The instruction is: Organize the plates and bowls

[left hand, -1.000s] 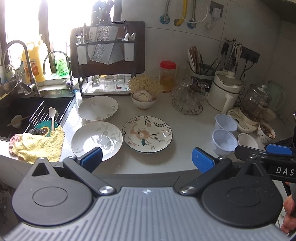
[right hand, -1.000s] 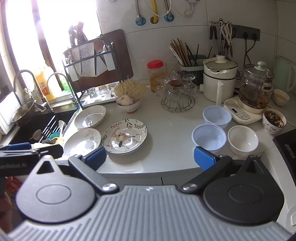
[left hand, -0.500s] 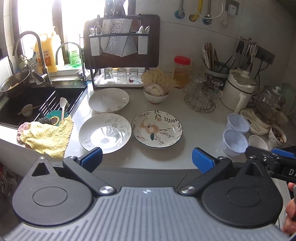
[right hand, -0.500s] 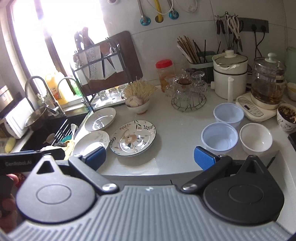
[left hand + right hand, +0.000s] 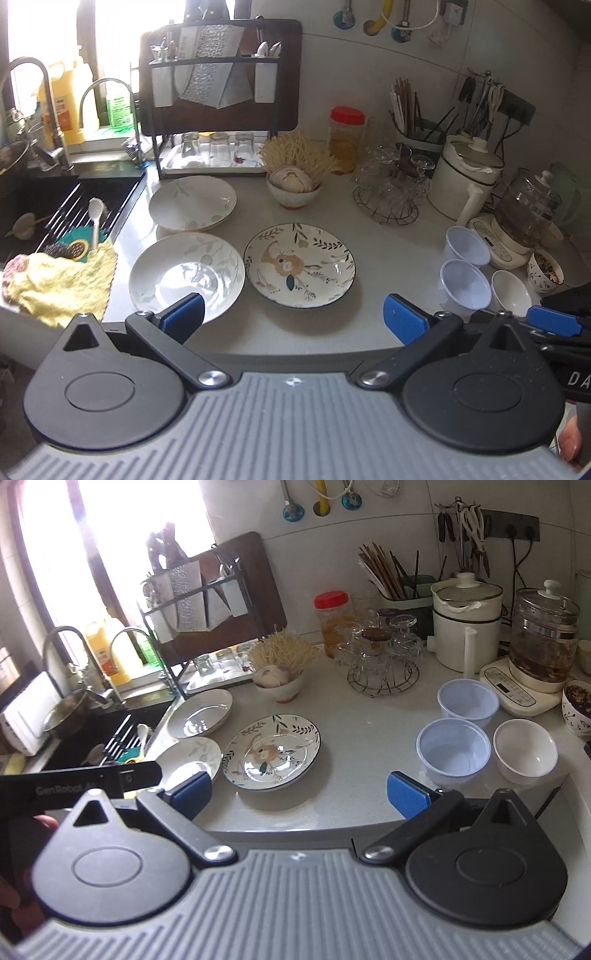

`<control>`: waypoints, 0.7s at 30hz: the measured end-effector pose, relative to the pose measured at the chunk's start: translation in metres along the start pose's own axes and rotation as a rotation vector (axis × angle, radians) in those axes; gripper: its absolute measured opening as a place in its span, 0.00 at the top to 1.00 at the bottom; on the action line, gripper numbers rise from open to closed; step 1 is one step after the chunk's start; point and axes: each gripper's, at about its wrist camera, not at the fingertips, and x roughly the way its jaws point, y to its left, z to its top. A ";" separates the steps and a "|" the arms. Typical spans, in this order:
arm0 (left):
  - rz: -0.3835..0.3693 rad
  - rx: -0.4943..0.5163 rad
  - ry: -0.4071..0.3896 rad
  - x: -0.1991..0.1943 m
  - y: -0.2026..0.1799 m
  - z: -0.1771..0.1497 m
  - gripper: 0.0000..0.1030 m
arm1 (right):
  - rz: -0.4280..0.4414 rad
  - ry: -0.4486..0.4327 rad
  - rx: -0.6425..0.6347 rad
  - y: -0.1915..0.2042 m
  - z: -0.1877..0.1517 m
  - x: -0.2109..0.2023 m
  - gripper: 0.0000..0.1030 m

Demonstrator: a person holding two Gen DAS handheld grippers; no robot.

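Observation:
Three plates lie on the grey counter (image 5: 388, 258): a flower-patterned plate (image 5: 300, 264) in the middle, a white plate (image 5: 186, 275) to its left and a second white plate (image 5: 192, 202) behind that. To the right stand two translucent plastic bowls (image 5: 453, 751) (image 5: 467, 702) and a small white bowl (image 5: 525, 750). My left gripper (image 5: 293, 320) hangs open above the counter's front edge, near the patterned plate. My right gripper (image 5: 299, 794) is open too, between the patterned plate (image 5: 272, 751) and the plastic bowls. Both hold nothing.
A sink (image 5: 44, 206) with a yellow cloth (image 5: 59, 282) is at the left. At the back stand a dish rack (image 5: 218, 96), a garlic bowl (image 5: 293, 184), a red-lidded jar (image 5: 346, 138) and a wire stand of glasses (image 5: 389, 192). A white pot (image 5: 466, 618) and kettle (image 5: 545, 638) crowd the right.
Both grippers have drifted slightly over the counter's front edge, shifting the views. Both stay open, and the plates and bowls lie where they were.

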 end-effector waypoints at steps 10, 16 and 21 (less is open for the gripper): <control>-0.050 -0.018 0.005 0.050 0.072 0.037 0.00 | -0.007 0.085 0.053 0.047 0.017 0.064 0.00; -0.022 -0.074 0.037 0.087 0.135 0.045 0.00 | -0.012 0.130 0.077 0.066 0.025 0.101 0.00; -0.019 -0.127 0.066 0.114 0.184 0.052 0.00 | -0.009 0.172 0.127 0.083 0.030 0.135 0.04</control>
